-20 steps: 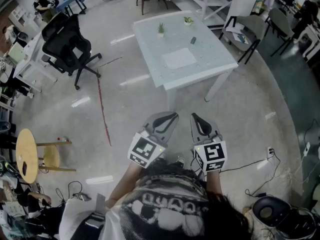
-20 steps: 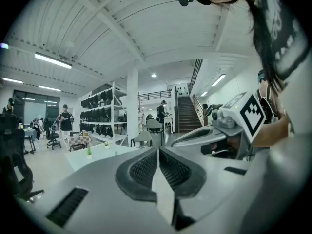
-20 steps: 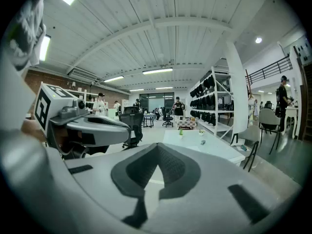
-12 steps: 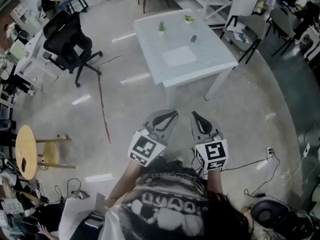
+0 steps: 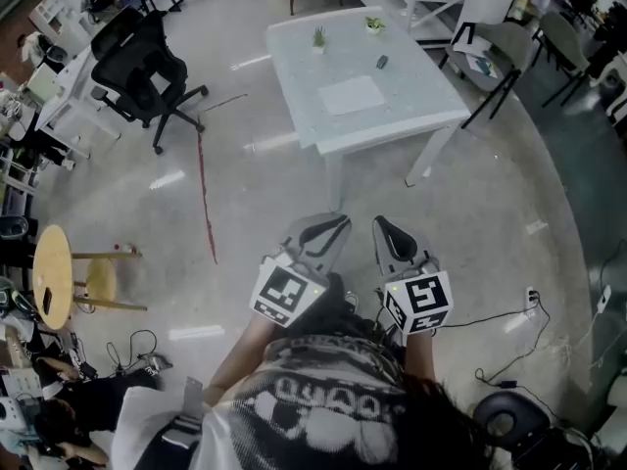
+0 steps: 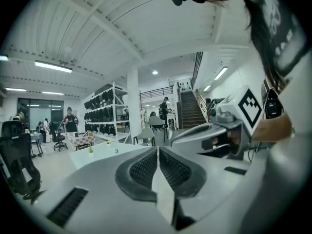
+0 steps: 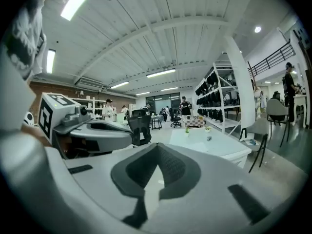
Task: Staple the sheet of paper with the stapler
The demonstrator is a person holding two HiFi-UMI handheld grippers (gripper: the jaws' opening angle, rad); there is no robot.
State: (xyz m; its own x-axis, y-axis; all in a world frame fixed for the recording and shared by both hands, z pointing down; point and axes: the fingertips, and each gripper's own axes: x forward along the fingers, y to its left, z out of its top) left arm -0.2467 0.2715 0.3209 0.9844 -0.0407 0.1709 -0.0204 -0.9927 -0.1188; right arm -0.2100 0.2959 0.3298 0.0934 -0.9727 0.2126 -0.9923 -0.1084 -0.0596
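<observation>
A white sheet of paper [image 5: 353,95] lies on the white table [image 5: 431,111] far ahead across the floor. A small dark stapler [image 5: 381,62] sits just beyond the sheet; it also shows as a small dark stapler [image 7: 208,138] in the right gripper view. My left gripper [image 5: 336,227] and right gripper [image 5: 381,227] are held side by side in front of my body, well short of the table. Both are shut, with nothing between their jaws. The left gripper view shows my shut left gripper [image 6: 158,152], and the right gripper view my shut right gripper [image 7: 157,151].
Two small potted plants [image 5: 317,37] stand at the table's far end. A black office chair [image 5: 147,62] is at the left, a grey chair [image 5: 500,52] right of the table, and a round wooden stool [image 5: 54,287] near left. Cables [image 5: 490,316] trail on the floor at right.
Both grippers keep their place before my body and stay shut. The table and office chair have shifted slightly up and right in the head view.
</observation>
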